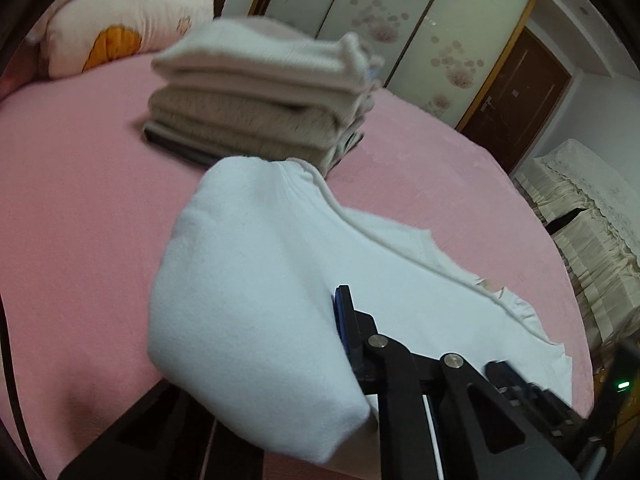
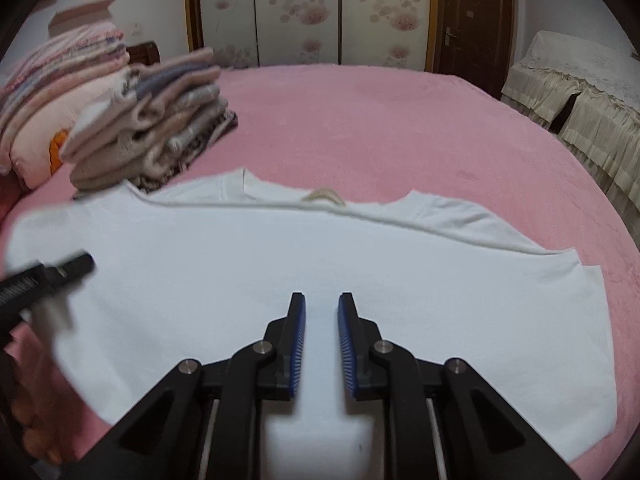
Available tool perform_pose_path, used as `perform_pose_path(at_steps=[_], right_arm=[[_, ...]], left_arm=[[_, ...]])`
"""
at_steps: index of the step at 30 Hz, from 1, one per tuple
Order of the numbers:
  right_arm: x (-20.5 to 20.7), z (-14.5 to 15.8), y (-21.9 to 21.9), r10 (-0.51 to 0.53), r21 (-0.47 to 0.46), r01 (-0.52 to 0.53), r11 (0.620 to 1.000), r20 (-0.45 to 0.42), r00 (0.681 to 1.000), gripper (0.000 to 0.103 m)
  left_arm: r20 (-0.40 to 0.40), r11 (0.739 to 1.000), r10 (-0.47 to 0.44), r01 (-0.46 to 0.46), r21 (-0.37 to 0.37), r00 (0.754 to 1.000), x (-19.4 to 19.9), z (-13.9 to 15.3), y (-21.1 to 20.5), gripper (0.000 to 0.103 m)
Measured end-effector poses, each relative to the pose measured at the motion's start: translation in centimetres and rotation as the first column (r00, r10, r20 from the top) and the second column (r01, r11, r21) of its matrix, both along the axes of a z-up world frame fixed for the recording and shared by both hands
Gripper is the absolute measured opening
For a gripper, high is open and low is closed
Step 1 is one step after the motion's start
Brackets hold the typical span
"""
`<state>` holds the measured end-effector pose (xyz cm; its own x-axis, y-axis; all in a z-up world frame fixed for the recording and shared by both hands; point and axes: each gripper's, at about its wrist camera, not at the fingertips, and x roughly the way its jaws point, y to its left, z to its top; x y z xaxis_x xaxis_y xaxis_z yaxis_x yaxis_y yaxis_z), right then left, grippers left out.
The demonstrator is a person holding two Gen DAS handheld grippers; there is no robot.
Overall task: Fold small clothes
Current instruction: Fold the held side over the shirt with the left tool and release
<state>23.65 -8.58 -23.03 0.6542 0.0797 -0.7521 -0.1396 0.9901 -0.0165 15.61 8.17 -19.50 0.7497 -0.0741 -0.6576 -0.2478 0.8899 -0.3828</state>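
Shirt: a white shirt [image 2: 304,264] lies spread on the pink bed [image 2: 400,120], neckline away from me; its left side is lifted off the bed in a fold.
Left gripper [image 1: 340,320]: closed on the shirt's left edge — the cloth drapes over the near finger and hides it, so I see only one blue pad.
Right gripper [image 2: 322,344]: hovers over the shirt's lower middle, its blue pads parted by a narrow gap with nothing between them, so not gripping.
Stack: a pile of folded clothes [image 2: 160,120] sits beyond the shirt's left shoulder, touching or nearly touching it.
Step in hand: I judge this to be the first lengthwise fold, carrying the left side across toward the middle.
Doing it well: keep the lifted edge taut and level so the fold line runs straight from shoulder to hem; use the right gripper to pin the body flat so the shirt does not slide on the bed.
Risk: the raised cloth may brush the pile — I should swing it low and clear.
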Motion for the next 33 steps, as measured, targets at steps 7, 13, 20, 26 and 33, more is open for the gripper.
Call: perform_pose_path(at_steps=[7, 13, 20, 26, 33], right_arm=[[0.2, -1.0, 0.1, 0.013, -0.017, -0.013, 1.0, -0.015, 1.0, 0.015], [0.6, -0.2, -1.5, 0.032, 0.099, -0.027, 0.995, -0.054, 0.998, 0.015], [-2.9, 4.0, -10.3, -0.106, 0.223, 0.099, 0.97, 0.019, 0.994, 0.015], [-7.3, 4.3, -18.6, -0.231, 0.188, 0.225, 0.956, 0.008, 0.973, 0.015], [-10.0, 1.8, -23.1, -0.288, 0.169, 0.298, 0.939, -0.082, 0.954, 0.015]], left_arm=[[0.089, 0.994, -0.078, 0.071, 0.086, 0.993, 0.2, 5.2, -3.7, 0.009], [0.134, 0.969, -0.192, 0.167, 0.18, 0.972, -0.2, 9.1, -8.9, 0.009], [0.125, 0.916, -0.366, 0.333, 0.226, 0.922, 0.3, 10.7, -17.9, 0.009], [0.036, 0.84, -0.512, 0.492, 0.226, 0.858, 0.5, 7.2, -27.6, 0.009], [-0.16, 0.746, -0.597, 0.617, 0.249, 0.786, -0.3, 0.5, -34.5, 0.035]])
